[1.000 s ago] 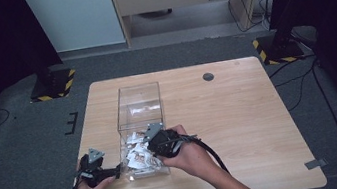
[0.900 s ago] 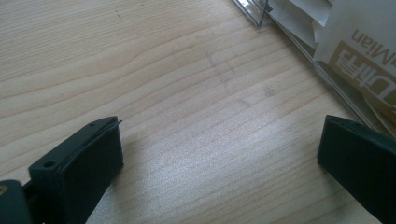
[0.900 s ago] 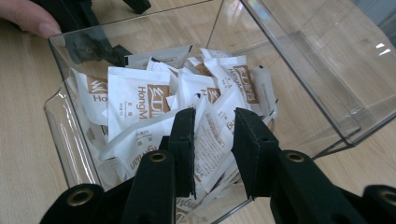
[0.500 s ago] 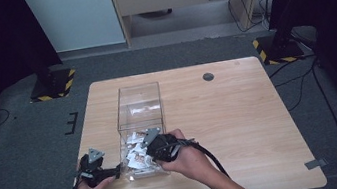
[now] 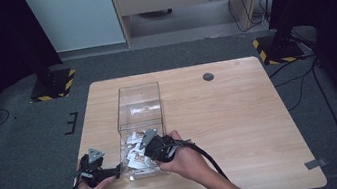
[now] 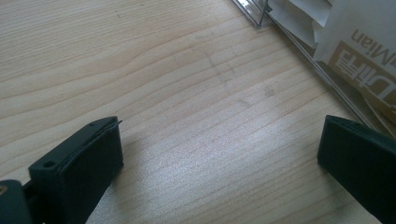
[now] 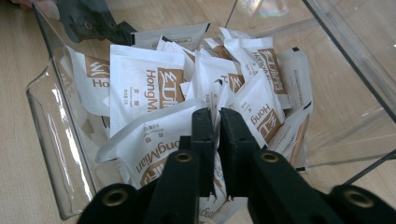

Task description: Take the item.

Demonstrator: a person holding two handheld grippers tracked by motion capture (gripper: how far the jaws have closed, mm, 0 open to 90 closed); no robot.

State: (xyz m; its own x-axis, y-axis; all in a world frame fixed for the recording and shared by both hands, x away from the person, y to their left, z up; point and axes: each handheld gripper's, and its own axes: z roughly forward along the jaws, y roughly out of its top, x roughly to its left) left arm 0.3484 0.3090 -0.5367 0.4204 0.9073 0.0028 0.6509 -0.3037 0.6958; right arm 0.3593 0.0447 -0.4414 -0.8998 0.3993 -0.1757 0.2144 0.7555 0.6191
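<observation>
Right gripper (image 7: 215,116) now lower among sachets (image 7: 154,84), fingers nearly closed, clear box (image 5: 138,99)

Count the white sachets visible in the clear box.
About 10, with more likely buried. All lie heaped in the clear box at its near end: one sachet pinched by the right tool, a big one behind, the rest piled rightward.

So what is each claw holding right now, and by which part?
Right claw pinches a white sachet by its upper edge; left claw is open, holding nothing.
</observation>
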